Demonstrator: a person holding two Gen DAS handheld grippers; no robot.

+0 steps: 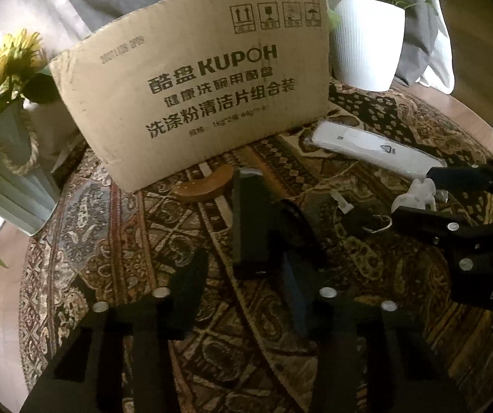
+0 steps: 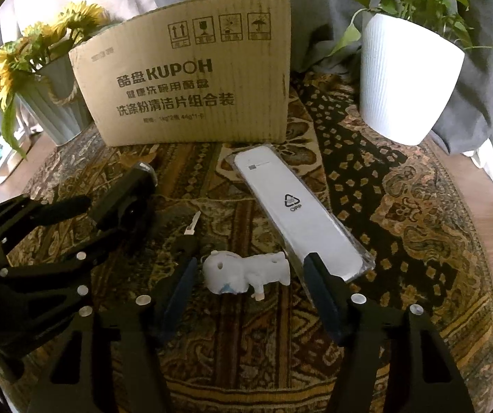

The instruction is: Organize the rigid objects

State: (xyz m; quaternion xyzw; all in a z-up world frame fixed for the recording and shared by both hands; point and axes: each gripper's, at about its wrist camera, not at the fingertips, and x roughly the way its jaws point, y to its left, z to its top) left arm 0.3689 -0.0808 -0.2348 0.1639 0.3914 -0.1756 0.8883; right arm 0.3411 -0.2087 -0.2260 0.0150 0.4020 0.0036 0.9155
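Low in the right wrist frame, the right gripper (image 2: 246, 285) is spread wide, its two fingers flanking a small white figurine (image 2: 243, 272) that lies on its side on the patterned tablecloth (image 2: 401, 206) without touching either finger. Just right of it a long white packet (image 2: 298, 213) in clear wrap runs diagonally toward the cardboard box (image 2: 191, 72) at upper centre. At the bottom of the left wrist frame, the left gripper (image 1: 243, 278) is also spread, a dark rectangular block (image 1: 249, 220) standing between its fingers, a wooden handle (image 1: 205, 186) beyond. A white plant pot (image 2: 408, 79) sits upper right, sunflowers (image 2: 40, 41) upper left.
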